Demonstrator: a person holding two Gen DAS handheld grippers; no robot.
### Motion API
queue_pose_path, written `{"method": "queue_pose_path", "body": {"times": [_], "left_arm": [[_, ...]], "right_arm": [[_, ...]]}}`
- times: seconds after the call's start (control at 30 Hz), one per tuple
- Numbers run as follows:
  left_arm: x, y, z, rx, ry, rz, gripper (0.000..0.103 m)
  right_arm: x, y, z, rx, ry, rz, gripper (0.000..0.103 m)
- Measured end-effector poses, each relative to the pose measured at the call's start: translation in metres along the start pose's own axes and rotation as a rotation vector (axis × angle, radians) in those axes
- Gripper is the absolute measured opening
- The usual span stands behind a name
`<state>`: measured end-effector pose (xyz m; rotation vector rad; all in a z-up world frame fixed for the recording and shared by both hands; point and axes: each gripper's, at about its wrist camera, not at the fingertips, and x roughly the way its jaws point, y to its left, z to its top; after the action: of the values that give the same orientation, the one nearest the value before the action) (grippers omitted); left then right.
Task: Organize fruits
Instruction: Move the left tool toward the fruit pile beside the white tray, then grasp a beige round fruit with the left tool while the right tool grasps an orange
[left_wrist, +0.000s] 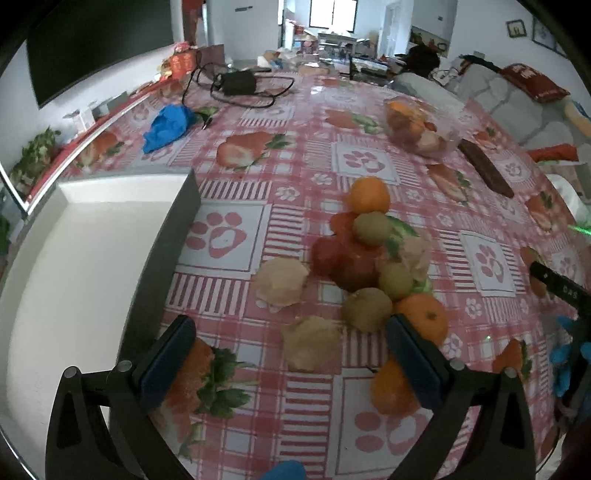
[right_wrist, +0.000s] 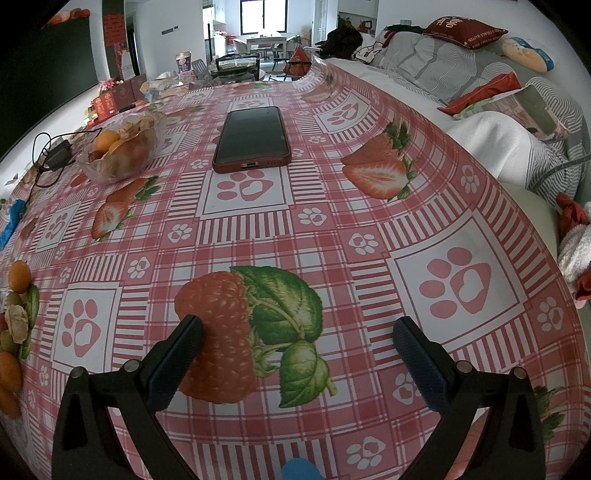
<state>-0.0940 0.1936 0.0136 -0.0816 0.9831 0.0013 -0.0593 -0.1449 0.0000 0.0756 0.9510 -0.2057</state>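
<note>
A heap of fruit lies loose on the table in the left wrist view: an orange (left_wrist: 369, 194), green kiwis (left_wrist: 366, 308), red apples (left_wrist: 347, 260), pale husked fruits (left_wrist: 312, 341) and more oranges (left_wrist: 424, 317). A white box (left_wrist: 74, 280) with a grey wall stands at the left. My left gripper (left_wrist: 291, 363) is open and empty; a husked fruit lies between its fingers. My right gripper (right_wrist: 297, 356) is open and empty over bare tablecloth. The heap shows at the right wrist view's left edge (right_wrist: 14, 317). A glass bowl (right_wrist: 122, 147) holds more fruit.
A phone in a red case (right_wrist: 253, 138) lies ahead of the right gripper. A blue cloth (left_wrist: 168, 125), a black charger with cable (left_wrist: 238, 83) and the glass bowl (left_wrist: 421, 129) lie further back. A sofa with cushions (right_wrist: 480, 85) borders the table's right side.
</note>
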Motion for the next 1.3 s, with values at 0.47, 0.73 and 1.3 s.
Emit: {"method": "queue_pose_path", "body": {"times": [0.47, 0.73, 1.3], "left_arm": [[-0.004, 0.007, -0.003, -0.019, 0.060, -0.012, 0.070], [-0.004, -0.007, -0.005, 0.025, 0.066, -0.042, 0.068], [-0.044, 0.013, -0.015, 0.029, 0.001, -0.116, 0.031]], "right_arm": [[0.000, -0.001, 0.001, -0.001, 0.000, -0.002, 0.103], [-0.001, -0.004, 0.002, 0.004, 0.023, -0.011, 0.102], [-0.076, 0.167, -0.035, -0.269, 0.083, 0.362, 0.102]]}}
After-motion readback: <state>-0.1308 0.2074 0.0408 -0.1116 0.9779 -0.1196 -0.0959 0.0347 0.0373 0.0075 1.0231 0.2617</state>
